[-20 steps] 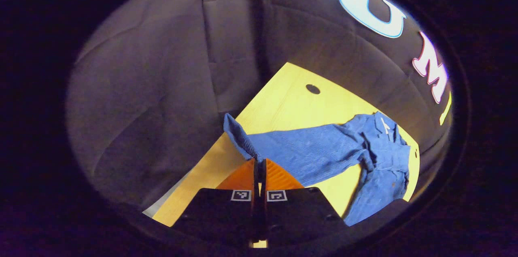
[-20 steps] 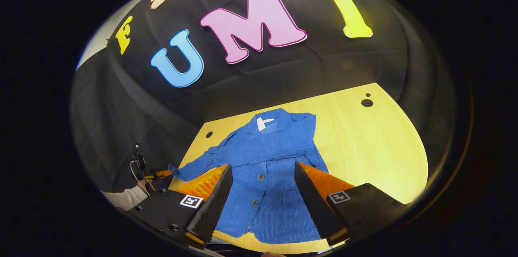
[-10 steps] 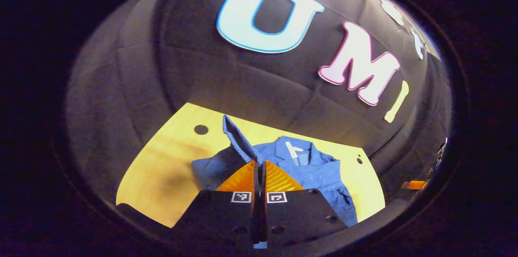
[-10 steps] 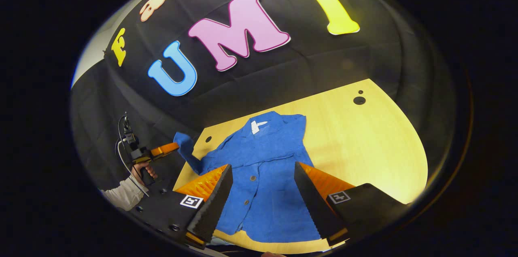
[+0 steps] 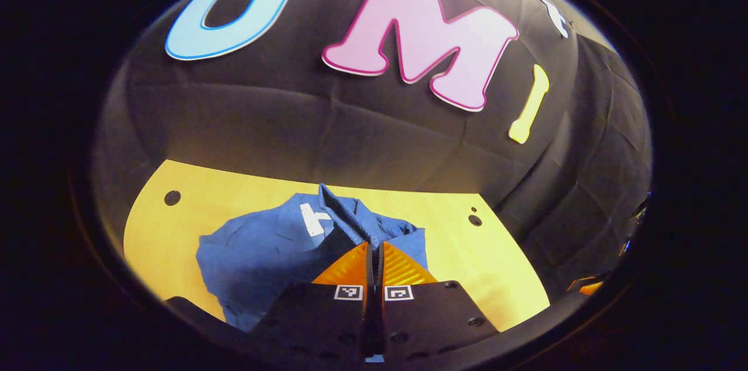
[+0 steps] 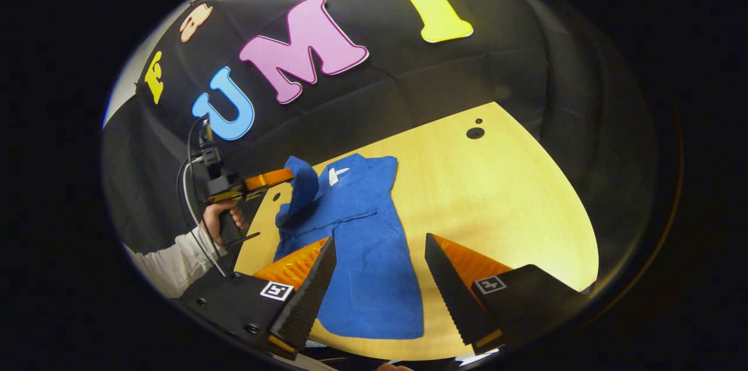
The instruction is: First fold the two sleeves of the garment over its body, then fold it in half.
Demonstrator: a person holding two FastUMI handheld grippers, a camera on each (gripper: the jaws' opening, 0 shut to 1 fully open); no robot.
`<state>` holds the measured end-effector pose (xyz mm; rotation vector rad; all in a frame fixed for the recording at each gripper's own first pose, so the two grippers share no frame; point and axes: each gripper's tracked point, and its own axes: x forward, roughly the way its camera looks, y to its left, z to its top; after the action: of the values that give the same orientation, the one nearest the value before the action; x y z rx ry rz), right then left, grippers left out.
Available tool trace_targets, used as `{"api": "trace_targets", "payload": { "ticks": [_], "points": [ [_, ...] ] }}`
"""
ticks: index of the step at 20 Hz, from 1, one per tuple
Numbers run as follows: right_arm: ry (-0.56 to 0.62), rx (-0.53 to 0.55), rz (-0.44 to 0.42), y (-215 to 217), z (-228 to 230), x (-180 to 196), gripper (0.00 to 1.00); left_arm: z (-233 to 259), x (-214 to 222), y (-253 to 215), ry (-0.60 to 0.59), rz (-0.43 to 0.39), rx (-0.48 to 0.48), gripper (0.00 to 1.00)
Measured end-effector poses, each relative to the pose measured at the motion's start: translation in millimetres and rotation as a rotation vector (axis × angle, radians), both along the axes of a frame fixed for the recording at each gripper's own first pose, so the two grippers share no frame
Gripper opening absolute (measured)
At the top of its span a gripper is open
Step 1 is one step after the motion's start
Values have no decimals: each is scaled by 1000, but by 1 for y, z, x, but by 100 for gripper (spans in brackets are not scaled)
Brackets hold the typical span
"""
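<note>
A blue jacket [image 6: 365,242] was spread on the tabletop [image 6: 502,196]. Its sleeve [image 5: 345,220] was pinched between the closed fingers of the left gripper [image 5: 374,248] and held raised above the jacket's body, near the collar. The right gripper [image 6: 380,277] was held wide apart above the jacket's lower part, with nothing gripped.

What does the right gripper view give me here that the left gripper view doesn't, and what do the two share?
Right gripper view alone: the person's hand holding the left gripper, a pale sleeve cuff, and the jacket's lower hem; the right gripper stands open above the jacket. Left gripper view alone: a close look at the left gripper's fingers shut on the lifted blue sleeve. Both: the blue jacket with its white neck tag on the yellow table.
</note>
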<state>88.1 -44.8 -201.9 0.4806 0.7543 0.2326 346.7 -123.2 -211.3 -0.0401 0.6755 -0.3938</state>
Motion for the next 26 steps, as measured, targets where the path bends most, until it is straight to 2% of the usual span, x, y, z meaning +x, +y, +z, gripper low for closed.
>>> {"api": "trace_targets", "payload": {
  "ticks": [3,7,8,9,10,11,12,13,15,18,20,21,22,25,26],
  "points": [
    [22,22,-32,-11,-9,0,96,-53,5,-30,95,-67,103,0],
    [41,28,-41,-18,-21,-1,96,-96,3,-63,181,-89,111,0],
    [47,25,-40,-19,-24,-2,96,-100,-1,-78,204,-118,58,0],
    [53,24,-38,-21,-28,-2,96,-96,-11,-101,234,-172,-52,6],
    [60,24,-35,-21,-32,-3,96,-84,-23,-126,257,-224,-183,0],
    [65,24,-32,-21,-34,-4,96,-67,-31,-142,252,-258,-276,24],
    [75,23,-30,-20,-39,-4,96,-55,-33,-147,229,-264,-307,40],
    [84,27,-27,-19,-43,-4,96,-53,-33,-150,210,-260,-302,85],
    [114,28,-16,-13,-51,-6,96,-44,-39,-118,198,-207,-200,83],
    [176,26,21,7,-67,-13,97,-44,-75,-52,226,-119,-43,83],
    [212,18,56,24,-77,-17,97,-48,-113,-3,269,-67,10,85],
    [233,12,73,31,-81,-22,96,-47,-139,20,308,-43,36,81],
    [257,6,93,39,-87,-28,96,-49,-162,49,331,-6,66,85],
    [341,8,163,63,-107,-51,97,-63,-231,129,444,103,150,85],
    [365,-4,174,67,-115,-58,97,-71,-250,154,482,136,179,81]
  ]
}}
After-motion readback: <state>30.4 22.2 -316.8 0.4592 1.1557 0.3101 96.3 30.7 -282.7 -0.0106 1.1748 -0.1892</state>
